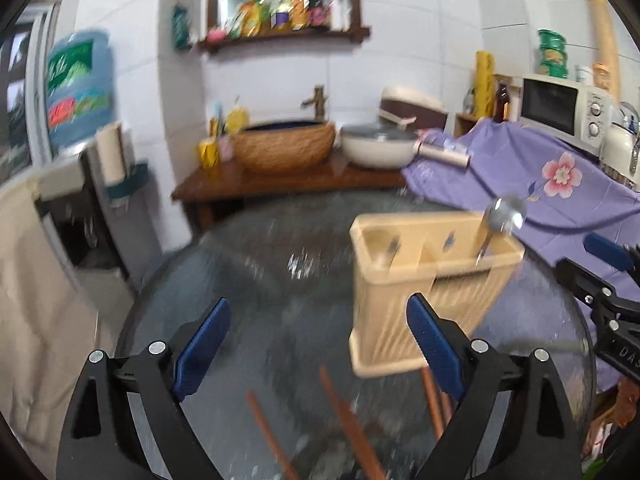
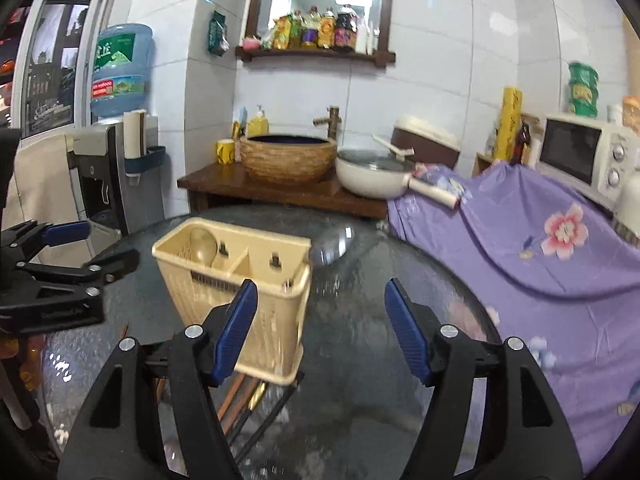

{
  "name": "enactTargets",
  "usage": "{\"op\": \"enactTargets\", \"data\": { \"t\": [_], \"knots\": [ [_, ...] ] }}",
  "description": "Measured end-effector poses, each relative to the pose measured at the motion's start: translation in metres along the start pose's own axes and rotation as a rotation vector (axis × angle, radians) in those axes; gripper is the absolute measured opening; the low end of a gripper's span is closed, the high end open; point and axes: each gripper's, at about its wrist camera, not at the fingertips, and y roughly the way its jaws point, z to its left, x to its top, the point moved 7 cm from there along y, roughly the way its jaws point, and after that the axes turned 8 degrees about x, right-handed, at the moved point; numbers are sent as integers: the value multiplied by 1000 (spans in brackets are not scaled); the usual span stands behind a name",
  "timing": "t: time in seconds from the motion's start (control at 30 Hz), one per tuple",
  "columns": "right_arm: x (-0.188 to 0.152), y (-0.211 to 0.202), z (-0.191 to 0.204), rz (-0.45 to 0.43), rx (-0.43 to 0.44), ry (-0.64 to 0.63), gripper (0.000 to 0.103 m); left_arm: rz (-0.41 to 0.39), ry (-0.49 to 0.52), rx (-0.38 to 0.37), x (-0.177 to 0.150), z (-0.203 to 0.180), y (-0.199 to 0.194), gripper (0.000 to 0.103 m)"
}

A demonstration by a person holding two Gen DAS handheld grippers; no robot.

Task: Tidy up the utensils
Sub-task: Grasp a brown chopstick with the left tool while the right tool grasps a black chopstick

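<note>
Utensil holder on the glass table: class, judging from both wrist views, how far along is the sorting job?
Done: one metal spoon stands in the beige utensil holder. In hand: nothing; the left gripper and right gripper are both open and empty. Left: the brown chopsticks still lie on the glass table in front of the holder.

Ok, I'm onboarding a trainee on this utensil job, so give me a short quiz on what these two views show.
1. True or false: the left gripper is clamped on a chopstick.
2. What already stands in the beige utensil holder? A) a metal spoon B) a whisk C) a knife
3. Fill in: the brown chopsticks lie on the glass ____.

Key: 1 false, its fingers stand apart with nothing pressed between them. 2 A, the metal spoon in the end compartment. 3 table.
</note>
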Motion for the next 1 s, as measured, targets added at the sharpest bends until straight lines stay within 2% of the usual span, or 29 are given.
{"op": "enactTargets", "data": {
  "t": [0.07, 0.17, 0.23, 0.33, 0.37, 0.8, 0.93, 1.0],
  "knots": [
    [-24, 4, -1, 80, 13, 43, 66, 39, -3, 29, -20, 10, 1, 87],
    [-64, 16, 0, 190, 27, 127, 66, 113, -26, 102, -54, 30, 8, 79],
    [-89, 27, 1, 246, 29, 186, 61, 180, -72, 115, -78, 43, 16, 68],
    [-110, 42, 3, 291, 12, 225, 54, 268, -119, 124, -104, 55, 30, 54],
    [-113, 45, 4, 298, 8, 232, 52, 290, -130, 117, -110, 57, 35, 52],
    [-118, 83, 14, 365, -36, 308, 41, 330, -147, 130, -122, 46, 60, 43],
    [-119, 90, 20, 380, -46, 294, 39, 339, -146, 132, -124, 43, 63, 40],
    [-122, 95, 22, 393, -52, 294, 35, 347, -148, 127, -124, 41, 66, 37]
  ]
}}
